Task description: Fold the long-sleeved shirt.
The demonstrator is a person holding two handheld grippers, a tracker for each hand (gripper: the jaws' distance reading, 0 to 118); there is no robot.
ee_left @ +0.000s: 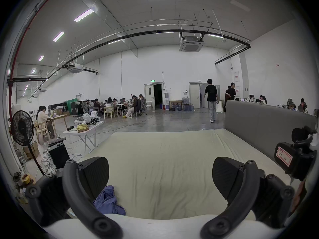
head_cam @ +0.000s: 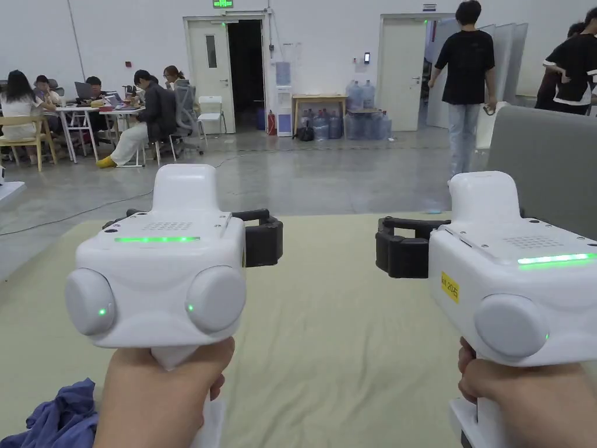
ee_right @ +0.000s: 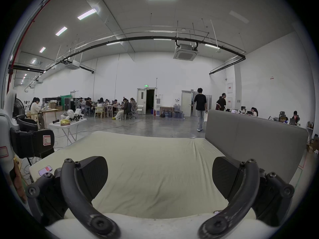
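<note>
Left gripper (ee_left: 160, 177): jaws wide apart, nothing held, hovering above the bed. Right gripper (ee_right: 159, 177): likewise wide, nothing held, level with the left.

Long-sleeved shirt (ee_left: 108, 203): blue-purple, crumpled in a heap at lower left of the left gripper view, just beside that gripper's left jaw; also lower left corner of the head view. Not yet spread or folded.

Bed (head_cam: 338, 326): pale yellow-green sheet, lightly creased, grey headboard (ee_right: 250, 139) along its right edge.

Step in hand, judged: start, before first grasp. Next move calls for lowering toward the heap, pinching an edge, then laying the cloth flat mid-bed.
</note>
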